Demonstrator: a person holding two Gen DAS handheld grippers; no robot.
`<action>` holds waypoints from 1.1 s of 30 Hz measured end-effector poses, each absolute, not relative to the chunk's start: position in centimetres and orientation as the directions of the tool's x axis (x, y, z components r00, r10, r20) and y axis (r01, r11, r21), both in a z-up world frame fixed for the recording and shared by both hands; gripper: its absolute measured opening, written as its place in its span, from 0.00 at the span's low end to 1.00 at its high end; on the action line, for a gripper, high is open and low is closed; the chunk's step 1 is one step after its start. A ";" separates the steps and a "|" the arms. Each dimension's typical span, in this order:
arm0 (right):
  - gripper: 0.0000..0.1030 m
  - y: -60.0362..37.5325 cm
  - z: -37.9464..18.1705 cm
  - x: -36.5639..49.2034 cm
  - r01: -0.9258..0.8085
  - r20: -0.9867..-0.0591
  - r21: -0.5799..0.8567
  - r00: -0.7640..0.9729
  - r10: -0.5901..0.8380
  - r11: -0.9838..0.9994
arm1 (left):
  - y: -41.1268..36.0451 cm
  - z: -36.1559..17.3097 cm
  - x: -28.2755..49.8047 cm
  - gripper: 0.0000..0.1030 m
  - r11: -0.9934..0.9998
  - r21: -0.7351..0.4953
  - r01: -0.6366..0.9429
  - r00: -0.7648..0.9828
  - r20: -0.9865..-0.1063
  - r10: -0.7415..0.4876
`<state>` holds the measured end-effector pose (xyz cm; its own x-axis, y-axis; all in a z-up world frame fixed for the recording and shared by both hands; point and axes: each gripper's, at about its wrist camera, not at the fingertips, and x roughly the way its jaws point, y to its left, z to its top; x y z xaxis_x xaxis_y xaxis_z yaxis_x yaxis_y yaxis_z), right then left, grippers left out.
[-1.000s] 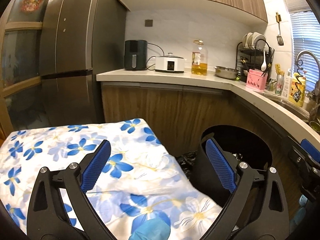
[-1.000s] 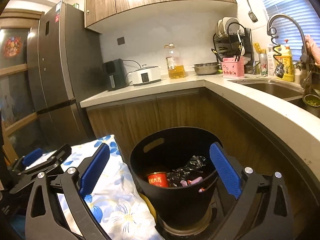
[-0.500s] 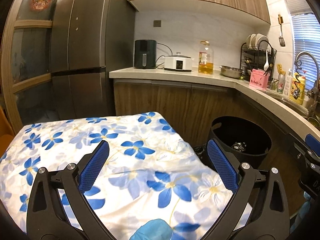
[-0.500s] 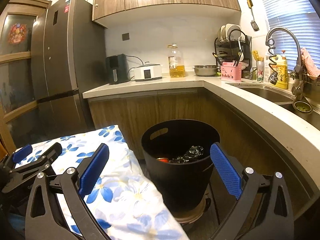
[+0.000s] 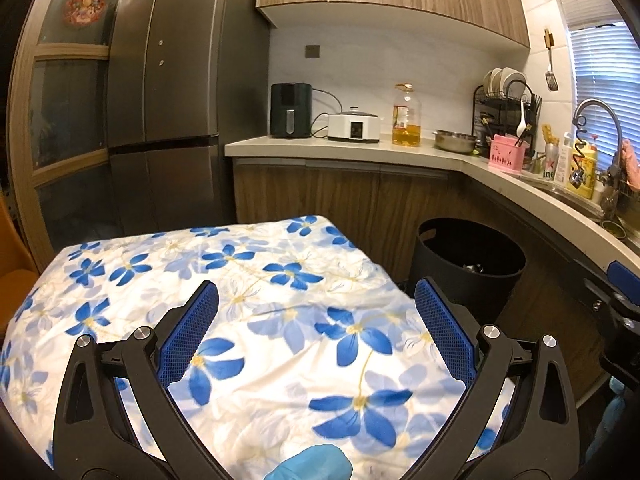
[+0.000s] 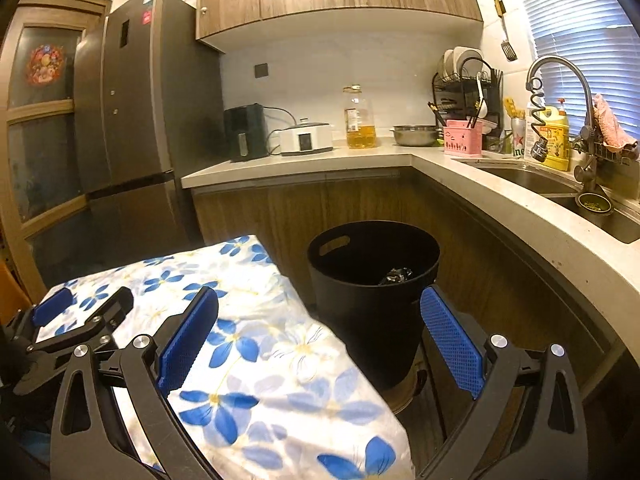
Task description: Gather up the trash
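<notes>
A round black trash bin (image 5: 468, 264) (image 6: 372, 280) stands on the floor beside the table, below the curved counter. Crumpled dark plastic trash (image 6: 395, 274) shows just over its rim. My left gripper (image 5: 316, 332) hangs open and empty above the flowered tablecloth (image 5: 240, 300). My right gripper (image 6: 318, 336) is open and empty too, held between the table's corner and the bin. In the right wrist view the left gripper (image 6: 76, 316) shows at the far left over the cloth (image 6: 260, 344). No loose trash lies on the cloth in either view.
A curved counter (image 6: 500, 200) wraps behind and to the right of the bin, with a sink (image 6: 560, 188) and tap. On it stand an air fryer (image 5: 291, 110), a cooker (image 5: 353, 128), an oil bottle (image 5: 406, 116) and a dish rack (image 5: 506, 112). A tall fridge (image 5: 180, 100) stands left.
Both grippers have pulled back and up from the bin. The bin now looks smaller and farther, and more of the cloth is in view. Both stay open.
</notes>
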<state>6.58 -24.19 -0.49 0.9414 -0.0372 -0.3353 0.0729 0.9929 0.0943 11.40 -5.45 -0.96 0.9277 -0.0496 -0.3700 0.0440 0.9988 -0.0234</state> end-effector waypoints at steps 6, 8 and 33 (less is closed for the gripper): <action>0.94 -23.2 -0.4 4.0 0.084 -0.331 0.091 0.942 -0.050 0.992 | -4.6 -0.9 9.5 0.94 0.998 -0.026 0.053 0.929 -0.365 -0.059; 0.94 -22.9 -0.4 3.4 0.089 -0.332 0.085 0.942 -0.056 0.992 | -4.3 -0.8 8.9 0.94 0.998 -0.034 0.062 0.929 -0.363 -0.070; 0.94 -19.0 0.2 -1.2 0.040 -0.301 0.036 0.953 -0.028 0.999 | -1.4 -0.2 4.1 0.94 0.998 -0.044 0.046 0.938 -0.341 -0.058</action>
